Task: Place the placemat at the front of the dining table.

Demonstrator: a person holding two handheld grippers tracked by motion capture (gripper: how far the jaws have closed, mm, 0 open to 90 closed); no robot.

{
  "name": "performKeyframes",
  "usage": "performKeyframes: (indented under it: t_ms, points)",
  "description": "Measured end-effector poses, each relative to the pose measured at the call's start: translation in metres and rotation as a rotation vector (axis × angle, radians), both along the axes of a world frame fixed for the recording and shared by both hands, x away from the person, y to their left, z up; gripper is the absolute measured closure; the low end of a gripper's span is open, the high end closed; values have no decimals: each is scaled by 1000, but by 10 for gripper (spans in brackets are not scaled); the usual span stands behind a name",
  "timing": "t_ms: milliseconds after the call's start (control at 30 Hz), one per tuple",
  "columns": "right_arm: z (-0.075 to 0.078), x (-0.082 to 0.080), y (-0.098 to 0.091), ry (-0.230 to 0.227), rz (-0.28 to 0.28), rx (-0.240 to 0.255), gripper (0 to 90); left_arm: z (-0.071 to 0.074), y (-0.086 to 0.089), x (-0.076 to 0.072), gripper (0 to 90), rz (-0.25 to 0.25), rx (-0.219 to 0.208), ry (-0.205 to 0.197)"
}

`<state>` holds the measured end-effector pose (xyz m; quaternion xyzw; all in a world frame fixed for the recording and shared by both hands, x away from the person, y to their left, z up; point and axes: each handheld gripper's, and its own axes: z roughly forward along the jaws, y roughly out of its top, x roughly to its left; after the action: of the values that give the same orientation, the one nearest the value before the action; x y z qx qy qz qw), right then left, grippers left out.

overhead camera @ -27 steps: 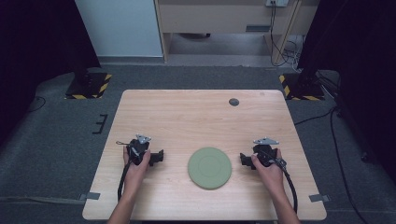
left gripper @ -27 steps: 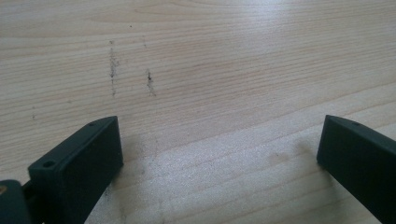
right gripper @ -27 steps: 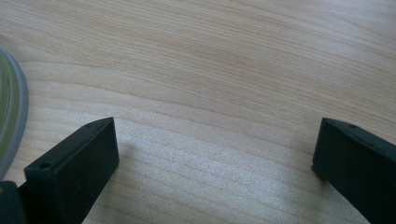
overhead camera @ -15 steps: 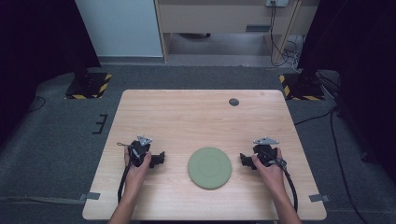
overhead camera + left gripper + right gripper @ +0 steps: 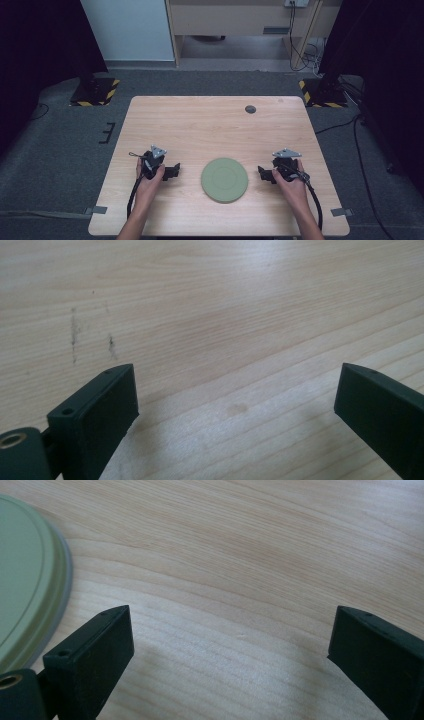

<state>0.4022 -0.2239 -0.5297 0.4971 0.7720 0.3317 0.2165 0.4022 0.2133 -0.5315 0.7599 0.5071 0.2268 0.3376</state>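
A round pale green plate lies flat on the wooden table, near its front edge, midway between my two hands. My left gripper rests low on the table to the plate's left and points toward it. Its jaws stand wide apart in the left gripper view, open over bare wood. On the plate's right my right gripper also faces the plate. It is open, with only wood between the jaws. The plate's rim shows at the left of the right gripper view, just beyond the left jaw.
A small dark round disc sits in the tabletop near the far edge, right of centre. Cables trail from both grippers toward the front edge. Grey carpet surrounds the table, and stands with yellow-black bases flank the far corners.
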Motion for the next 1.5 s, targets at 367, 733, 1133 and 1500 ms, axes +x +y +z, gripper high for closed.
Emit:
performKeyframes:
  t_ms: [367,733,1133,1500]
  points:
    - [9,-20,-2,-27,17,29,65,8,-14,-14,24,-99,-39,-43]
    - [17,-30,7,-58,67,16,61,9,-22,-23,35,-113,-57,-27]
    - [14,-34,19,-23,140,15,74,7,-48,-29,35,-215,-68,-3]
    - [9,-37,28,-4,188,2,76,2,-62,-30,37,-249,-45,38]
